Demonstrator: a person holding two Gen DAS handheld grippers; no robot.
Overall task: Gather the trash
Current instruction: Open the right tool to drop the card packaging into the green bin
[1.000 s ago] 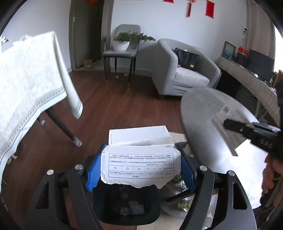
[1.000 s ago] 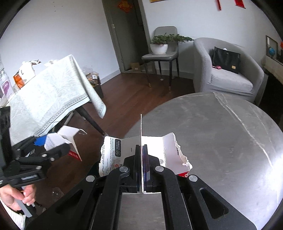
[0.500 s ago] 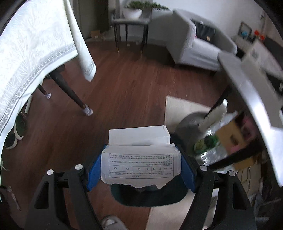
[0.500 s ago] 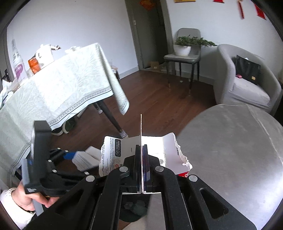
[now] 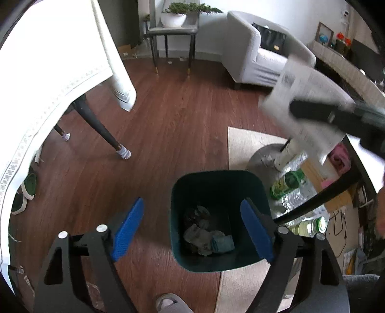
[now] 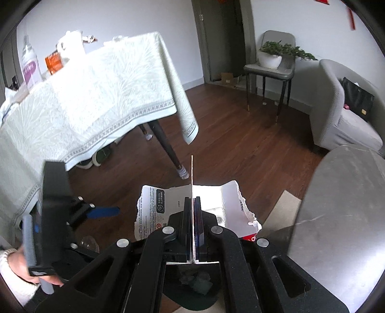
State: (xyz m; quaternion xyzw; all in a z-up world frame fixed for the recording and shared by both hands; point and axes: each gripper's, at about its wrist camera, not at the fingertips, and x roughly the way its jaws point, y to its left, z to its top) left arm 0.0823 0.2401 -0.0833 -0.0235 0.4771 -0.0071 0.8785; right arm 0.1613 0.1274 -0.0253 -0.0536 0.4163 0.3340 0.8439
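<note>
Left gripper (image 5: pixel 192 228): jaws just widened, empty, above dark green plastic bin (image 5: pixel 216 216) on floor. Right gripper (image 6: pixel 192 216): clamped on torn white cardboard carton (image 6: pixel 226 204), near bin. Step: disposal; next, release over opening.

Counting, quick: 1 dark green bin (image 5: pixel 217 216) sitting lower centre of left wrist view, approx 3 crumpled scraps lying inside, exact no. unclear. 2 grippers showing. 1 torn carton piece (image 6: pixel 192 209) sitting mid-frame in right wrist view. At least 3 plastic bottles (image 5: pixel 288 183) lying at right of bin. 1 armchair (image 5: pixel 262 60) standing upper right, 1 chair w/ 1 potted plant (image 5: pixel 173 19) top centre. 1 clothed table (image 6: pixel 96 96) filling upper left. 2 shoes (image 5: pixel 26 190) lying at left edge.
</note>
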